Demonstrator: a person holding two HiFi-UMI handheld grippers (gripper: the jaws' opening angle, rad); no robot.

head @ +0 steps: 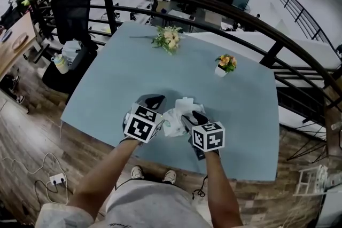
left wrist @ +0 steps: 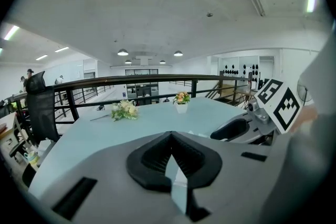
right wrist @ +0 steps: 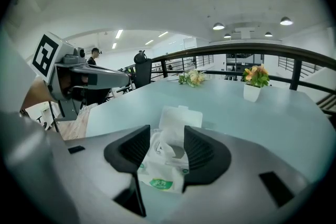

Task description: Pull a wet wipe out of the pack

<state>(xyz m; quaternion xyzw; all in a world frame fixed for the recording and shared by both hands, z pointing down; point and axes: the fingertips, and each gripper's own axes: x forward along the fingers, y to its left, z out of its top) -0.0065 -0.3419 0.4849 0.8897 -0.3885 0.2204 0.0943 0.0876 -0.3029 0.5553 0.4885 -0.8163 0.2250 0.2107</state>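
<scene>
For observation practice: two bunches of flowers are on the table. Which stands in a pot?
The orange flowers, right of the other, upright in a white pot; the pale bouquet lies flat.

The wipe pack (head: 173,120) is set near the front edge of the table (head: 246,115), flanked by the left gripper (head: 151,100) and the right gripper (head: 192,116). A flower bunch (head: 168,39) and, further right, a flower pot (head: 225,65) are placed well behind it.

Noted left forearm (head: 104,176) and right forearm (head: 222,189) reaching forward side by side. Jaws of left claw (left wrist: 169,136) apparently met at tips; those of right claw (right wrist: 167,136) stood apart.
</scene>
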